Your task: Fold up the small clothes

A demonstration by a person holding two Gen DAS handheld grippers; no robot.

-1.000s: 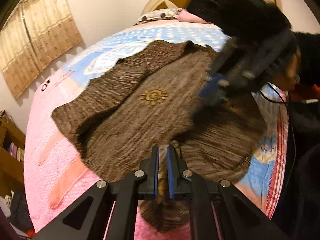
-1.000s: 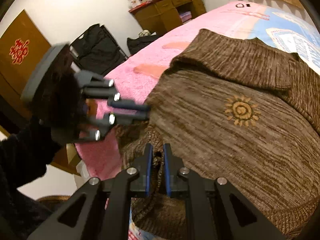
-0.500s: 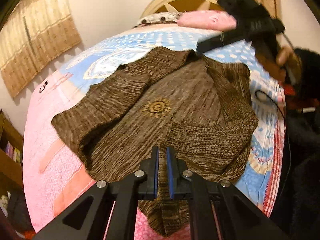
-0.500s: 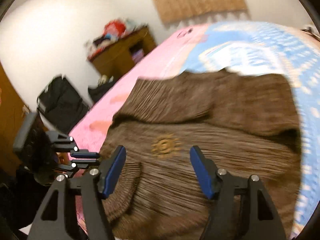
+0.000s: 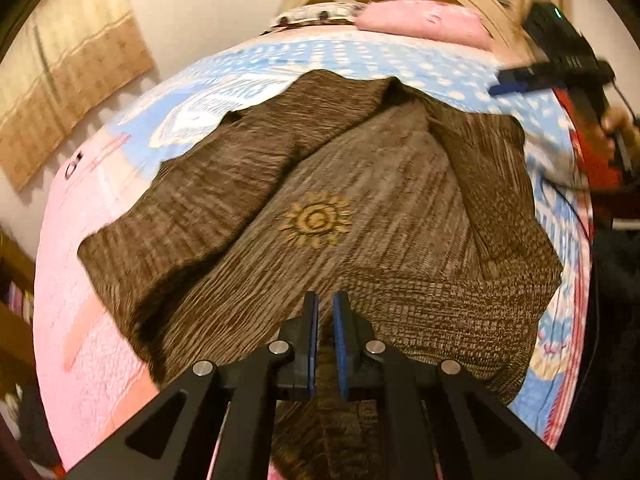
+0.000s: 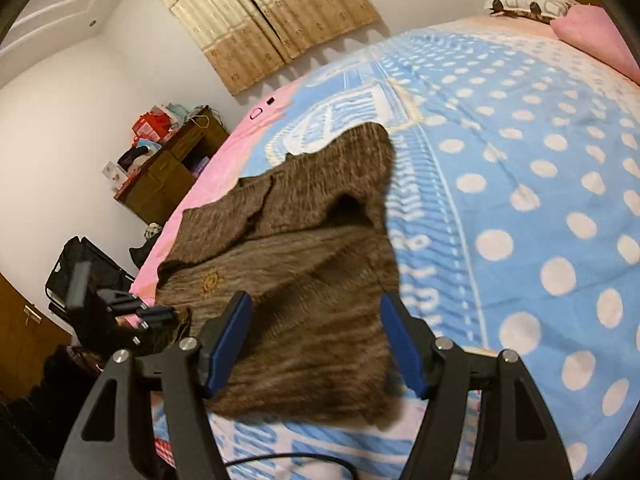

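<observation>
A brown knitted sweater (image 5: 360,200) with a gold sun emblem (image 5: 316,222) lies spread on the bed, sleeves folded in over its body. My left gripper (image 5: 325,312) is shut on the sweater's near hem, and cloth bunches under its fingers. The right wrist view shows the sweater (image 6: 300,260) from its other side, with the left gripper (image 6: 160,314) pinching the hem at the far left. My right gripper (image 6: 314,308) is open above the sweater's near edge with nothing gripped. In the left wrist view the right gripper (image 5: 512,82) hangs over the bed's far right, past the sweater.
The bed cover (image 6: 520,200) is blue with white dots, pink towards the left. A pink pillow (image 5: 420,24) lies by the headboard. A wooden cabinet (image 6: 172,172) and a black folding chair (image 6: 92,264) stand beside the bed. A black cable (image 6: 280,460) crosses the near edge.
My right gripper let go of the hem, opened wide and swung away to the sweater's far side. The left gripper kept its hold on the hem and shifted slightly.
</observation>
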